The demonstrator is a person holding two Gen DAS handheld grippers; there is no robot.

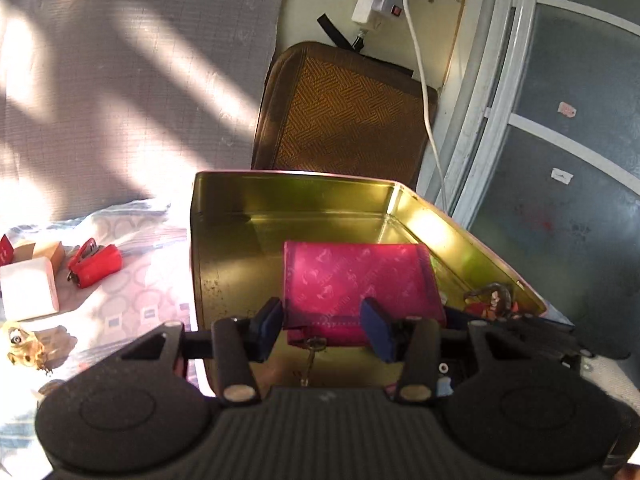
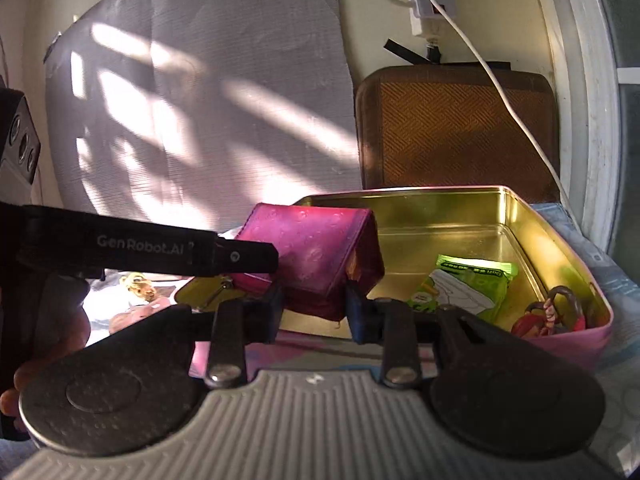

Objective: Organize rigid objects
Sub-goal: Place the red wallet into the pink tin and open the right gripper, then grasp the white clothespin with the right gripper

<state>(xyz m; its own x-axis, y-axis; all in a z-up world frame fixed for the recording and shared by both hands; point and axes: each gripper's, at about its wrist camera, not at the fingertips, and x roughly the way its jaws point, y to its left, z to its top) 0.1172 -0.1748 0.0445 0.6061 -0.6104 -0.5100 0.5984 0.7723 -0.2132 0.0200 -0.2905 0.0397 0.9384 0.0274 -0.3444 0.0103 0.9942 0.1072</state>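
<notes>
A cluttered patterned bedsheet (image 1: pixel 132 280) holds, from left, a white box (image 1: pixel 28 288) and a red stapler-like item (image 1: pixel 94 266), both well apart from the open gold tin (image 1: pixel 224 216) at centre. The left hand-held gripper (image 1: pixel 326 322) is pinching the near edge of a pink wallet (image 1: pixel 356 280), carrying it over the tin's left half; a key dangles beneath it. In the right wrist view the wallet (image 2: pixel 316 256) hangs tilted above the tin's near-left corner, with the right hand-held gripper (image 2: pixel 314 312) just below it, its blue pads at either side of the lower edge; whether they press on it cannot be told. To the right, a green packet (image 2: pixel 468 284) and a red trinket (image 2: pixel 548 316) already lie inside. The risk, as it appears: the edge grip is shallow, so the wallet could slip, or land on the tin's rim and tip it.
</notes>
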